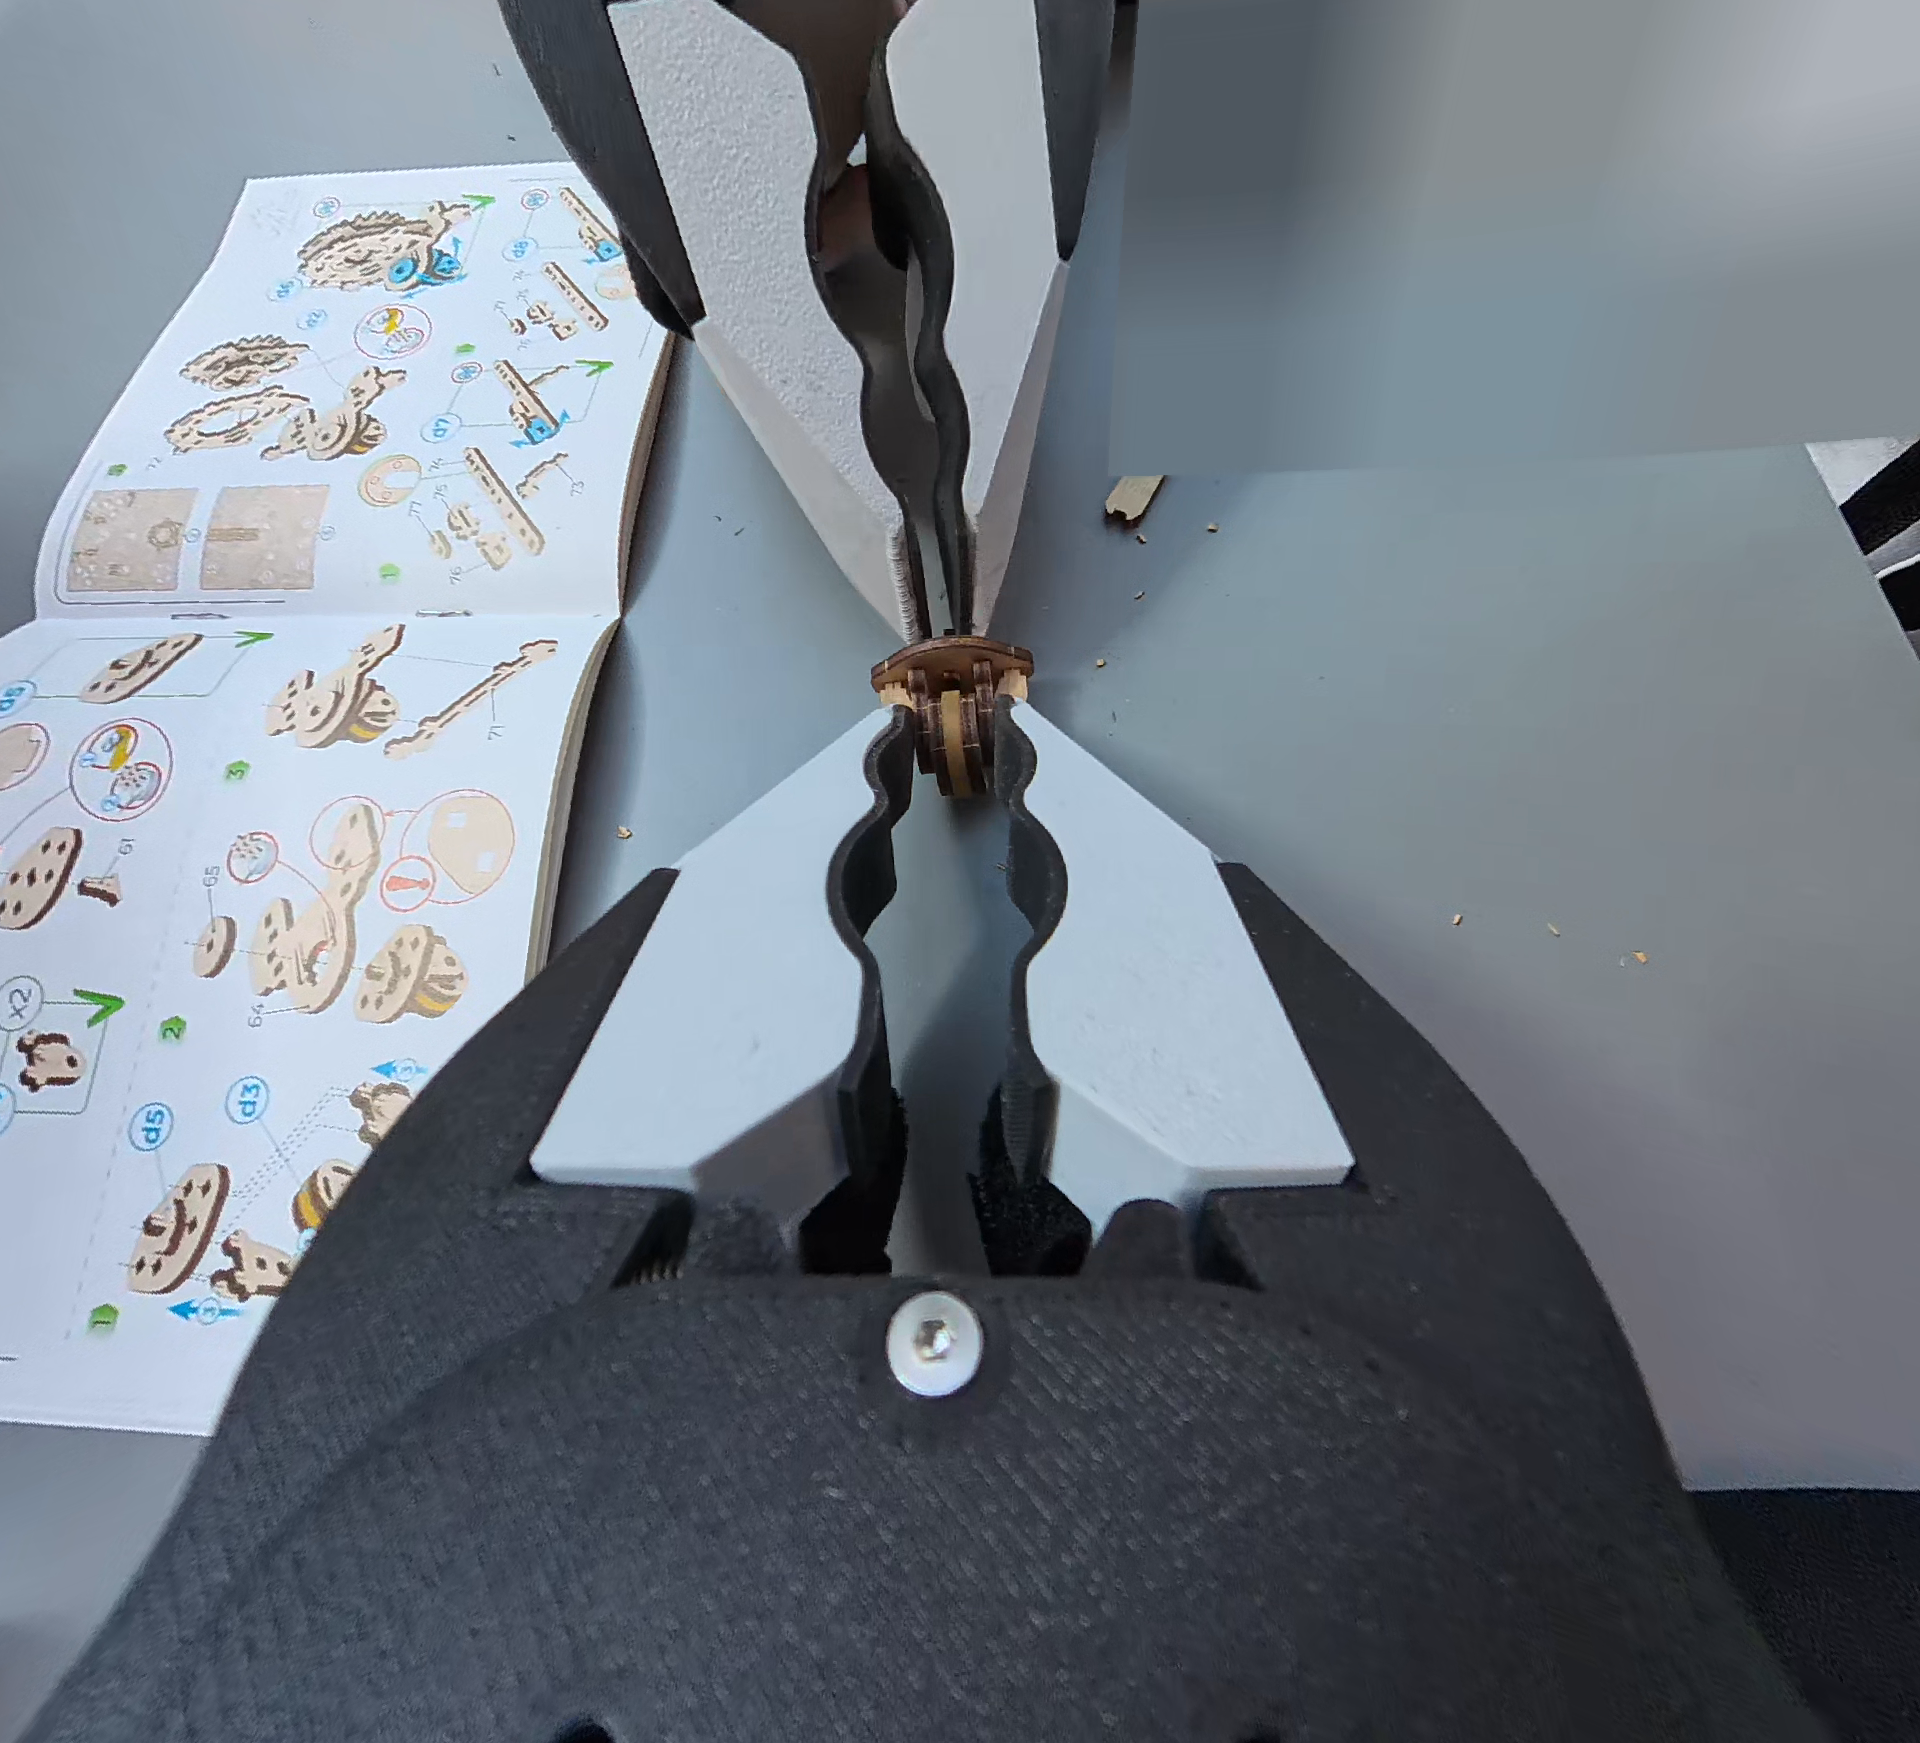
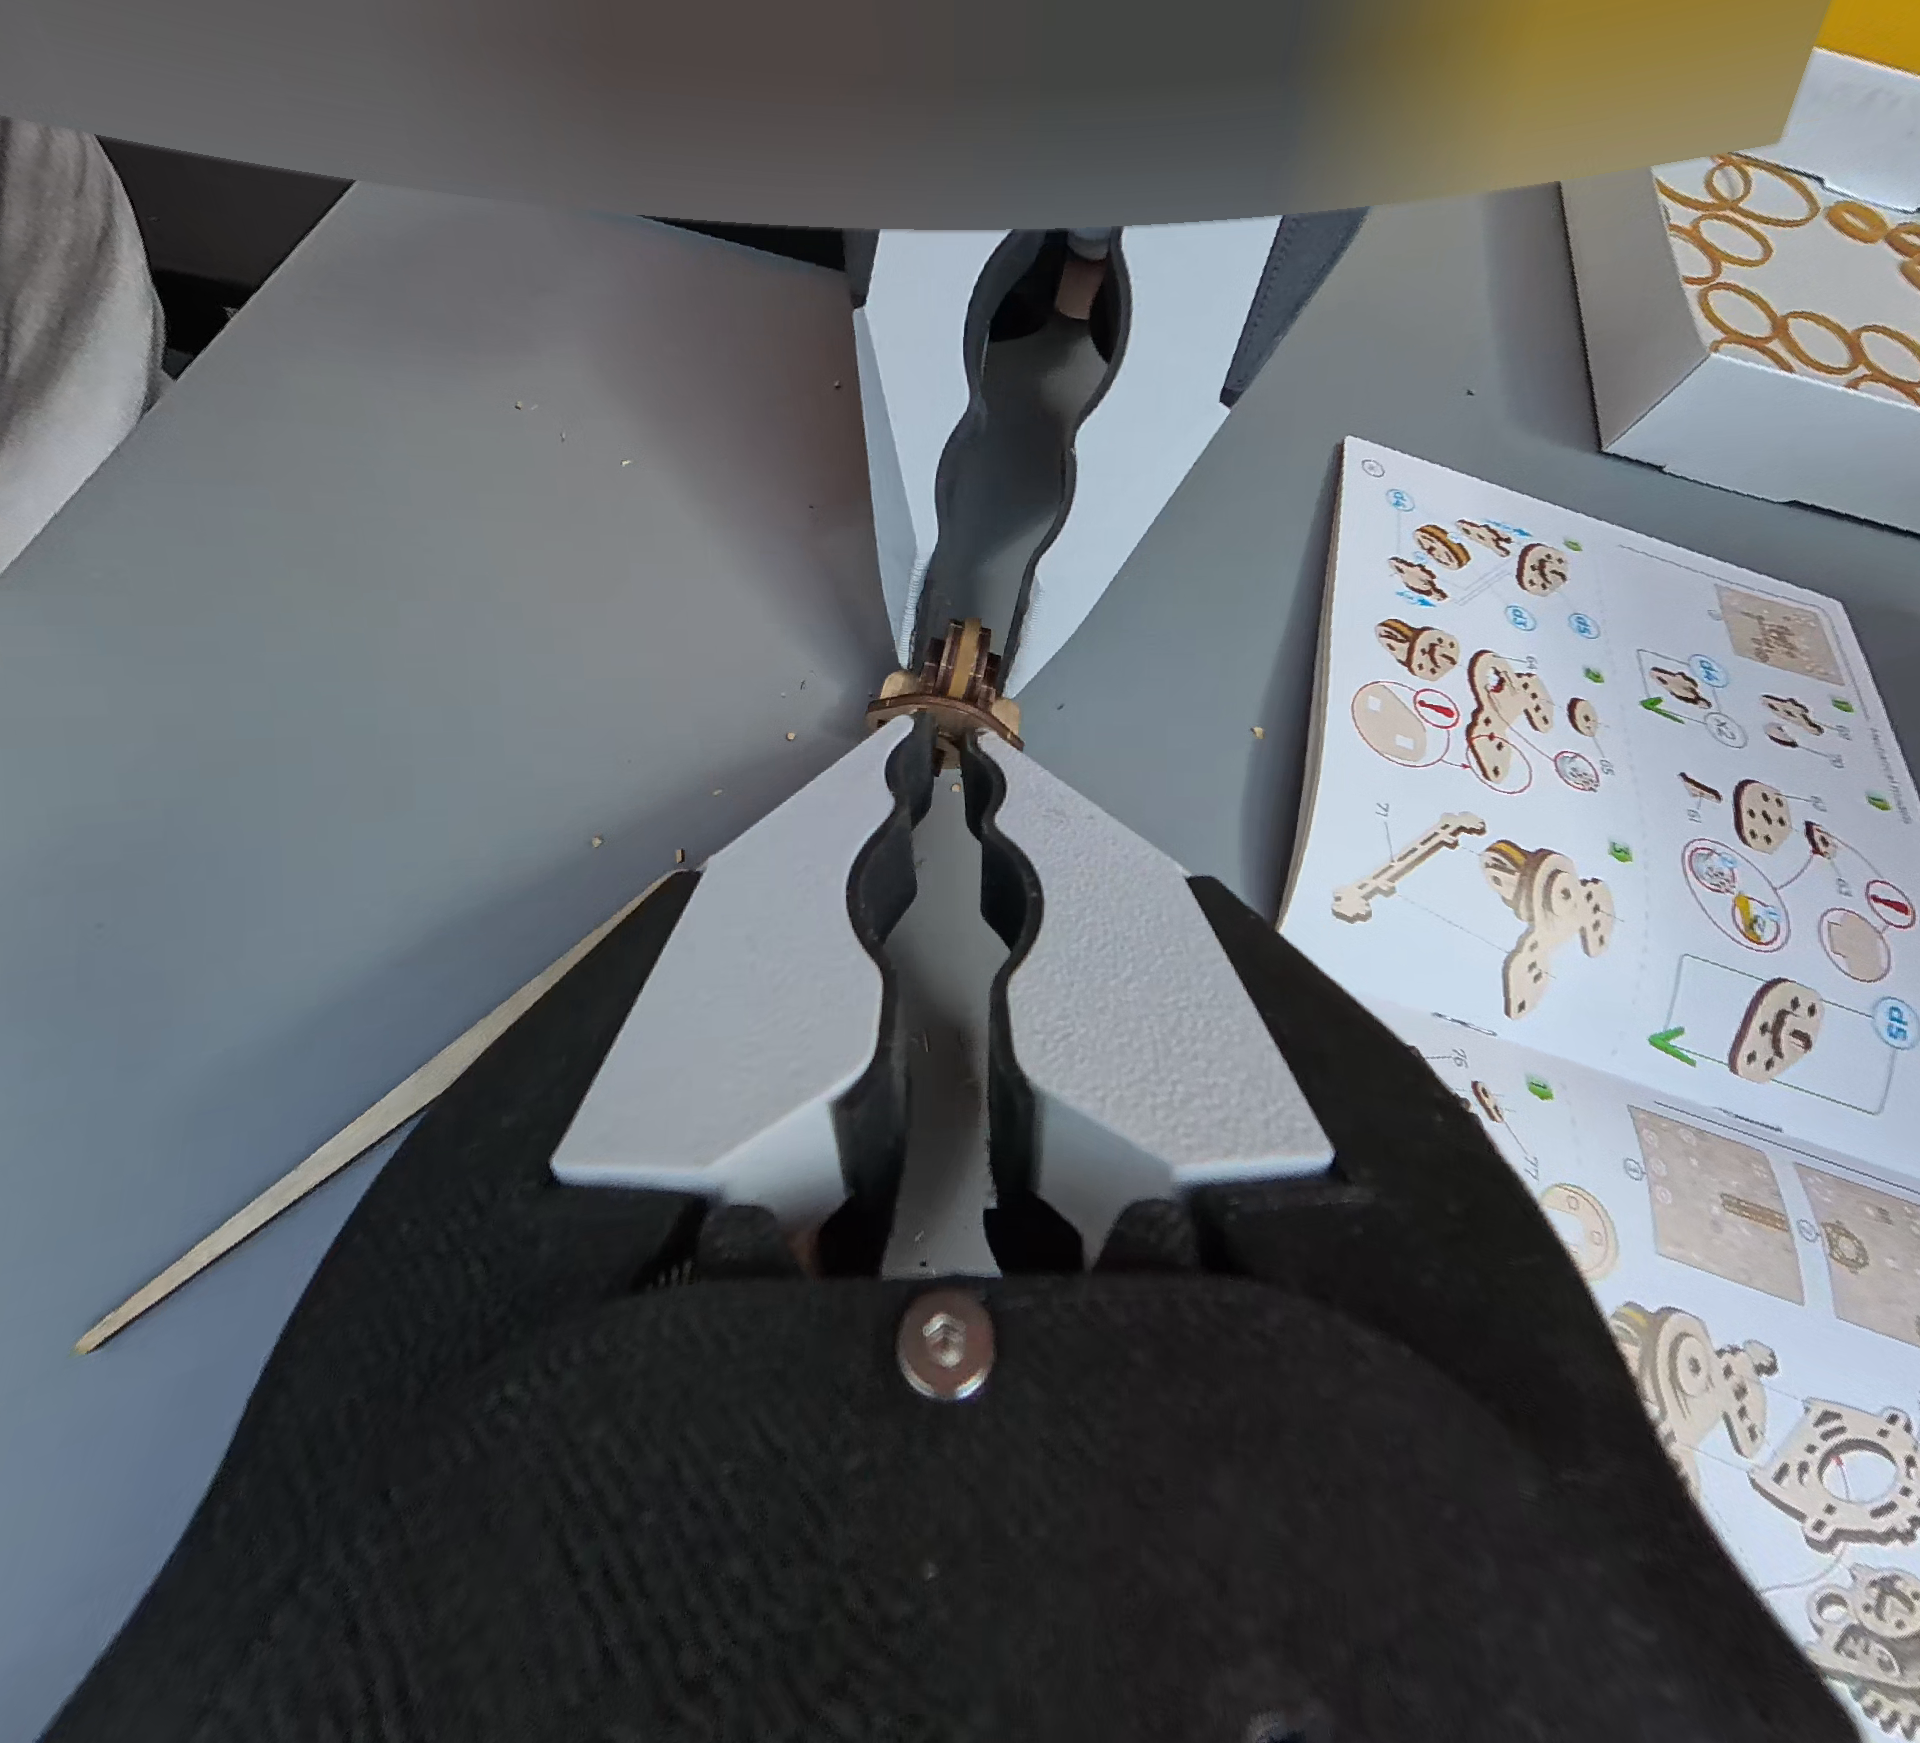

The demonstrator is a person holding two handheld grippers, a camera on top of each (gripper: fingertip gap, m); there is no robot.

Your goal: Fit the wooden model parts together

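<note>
Above the grey tabletop point(image 1: 1351, 758), I pinch the stack of small round plywood discs point(image 1: 951, 743) in my left gripper point(image 1: 951, 748), while my right gripper point(image 2: 940, 743), clenched from the opposite side, grips the curved, notched plywood plate point(image 2: 940, 706) seated across them. The open illustrated instruction booklet point(image 1: 312, 654) lies alongside. To seat the joint well, I judge both tips should push squarely along one line, without twisting.
</note>
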